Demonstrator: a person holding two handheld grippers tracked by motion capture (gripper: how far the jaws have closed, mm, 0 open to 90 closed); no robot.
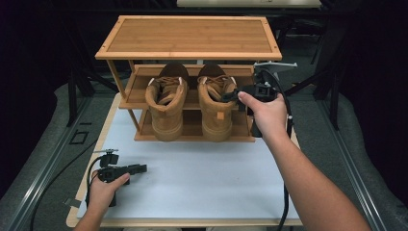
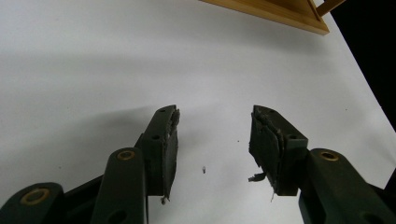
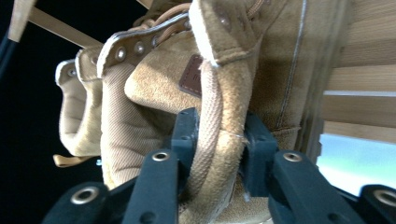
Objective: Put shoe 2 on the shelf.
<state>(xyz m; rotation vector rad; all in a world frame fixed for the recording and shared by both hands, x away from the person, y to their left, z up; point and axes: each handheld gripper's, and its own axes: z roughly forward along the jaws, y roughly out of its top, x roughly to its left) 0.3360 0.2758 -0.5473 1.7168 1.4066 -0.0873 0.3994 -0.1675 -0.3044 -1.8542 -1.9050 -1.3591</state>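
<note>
Two tan suede boots stand side by side on the lower shelf of a wooden shoe rack [image 1: 187,53], heels toward me. My right gripper [image 1: 230,96] is shut on the collar of the right boot [image 1: 215,113]; in the right gripper view its jaws pinch the boot's [image 3: 219,135] padded rim, and the left boot [image 3: 74,121] shows beyond it. The left boot [image 1: 167,108] is untouched. My left gripper [image 1: 141,168] rests low over the white table at the front left, open, nothing between its fingertips [image 2: 166,140].
The white tabletop [image 1: 202,178] spreads in front of the rack. The rack's top shelf is bare. A black cable [image 1: 89,178] trails from the left gripper, another [image 1: 286,202] hangs off the table's right front. Dark floor and metal rails flank the table.
</note>
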